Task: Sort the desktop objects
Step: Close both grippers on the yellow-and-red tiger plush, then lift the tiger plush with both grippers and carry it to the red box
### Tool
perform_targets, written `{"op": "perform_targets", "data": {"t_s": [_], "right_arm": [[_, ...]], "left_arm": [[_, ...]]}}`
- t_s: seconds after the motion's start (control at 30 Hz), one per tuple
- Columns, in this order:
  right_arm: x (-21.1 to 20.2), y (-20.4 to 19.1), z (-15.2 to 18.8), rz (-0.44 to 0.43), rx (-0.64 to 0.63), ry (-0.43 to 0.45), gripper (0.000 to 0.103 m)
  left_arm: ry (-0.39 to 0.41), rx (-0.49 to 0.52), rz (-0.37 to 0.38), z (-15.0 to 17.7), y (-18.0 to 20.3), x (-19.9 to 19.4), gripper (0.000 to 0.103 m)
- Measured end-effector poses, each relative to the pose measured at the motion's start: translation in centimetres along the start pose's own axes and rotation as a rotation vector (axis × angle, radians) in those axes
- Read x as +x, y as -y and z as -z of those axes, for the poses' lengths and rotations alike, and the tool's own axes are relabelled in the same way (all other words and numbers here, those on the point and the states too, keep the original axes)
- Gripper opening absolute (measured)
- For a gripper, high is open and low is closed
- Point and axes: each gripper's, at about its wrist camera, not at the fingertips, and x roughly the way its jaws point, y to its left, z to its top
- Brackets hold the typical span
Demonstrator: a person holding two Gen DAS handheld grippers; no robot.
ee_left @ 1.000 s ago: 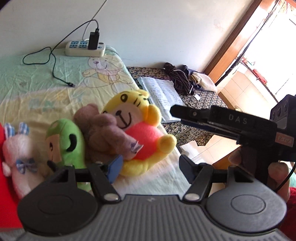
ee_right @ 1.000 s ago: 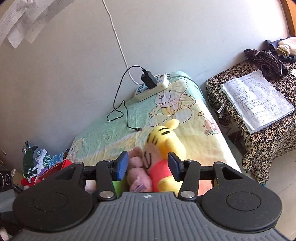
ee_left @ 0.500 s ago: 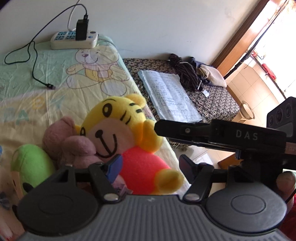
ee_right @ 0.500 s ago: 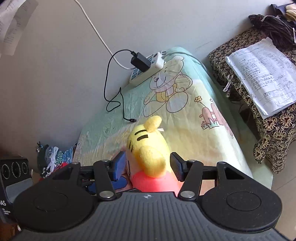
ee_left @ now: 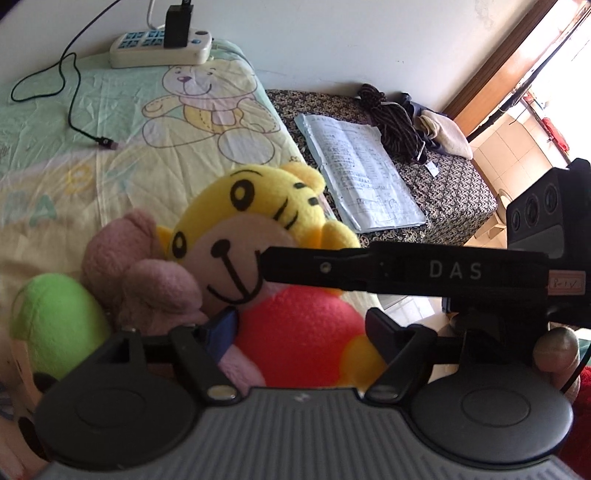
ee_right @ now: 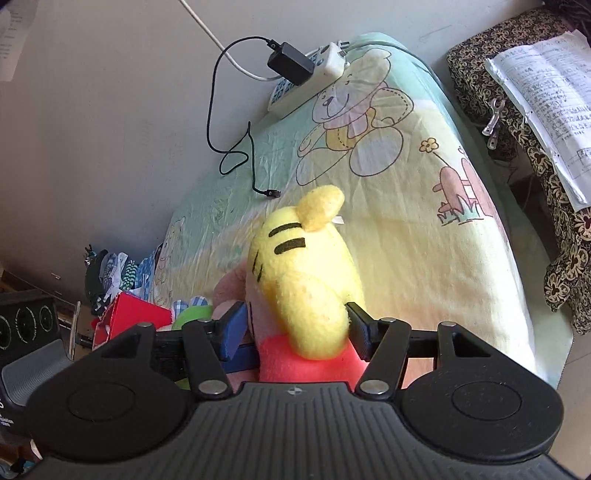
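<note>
Right gripper seemingly straddles tiger plush.

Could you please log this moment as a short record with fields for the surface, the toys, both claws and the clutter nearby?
surface: bear-print sheet
toys: tiger, pink plush and green plush, packed together
right claw: open, fingers either side of the tiger's head
left claw: open, at the tiger's red belly
wall end: power strip with charger plugged in, cable loose on sheet
side table: papers, dark cloth bundle
</note>
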Motion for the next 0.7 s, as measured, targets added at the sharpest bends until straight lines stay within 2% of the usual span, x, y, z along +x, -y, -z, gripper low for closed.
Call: {"op": "perform_targets", "data": {"t_s": [0.3, 0.43, 0.7], "right_arm": [[-1.5, 0.4, 1.6, -0.020, 0.041, 0.038, 0.040], [-3.3, -0.4, 3.0, 0.000, 0.026, 0.067, 0.038], [-7.5, -1.9, 6.4, 0.102, -0.009, 0.113, 0.037]], "left_arm": [[0.004, 0.036, -0.004, 0.3, 1.1, 0.3, 0.074], [0.010, 0.076, 0.005, 0.9, 2.1, -0.7, 0.070], [-0.005, 0.178, 0.091, 3.8, 5.5, -2.7, 0.070]]}}
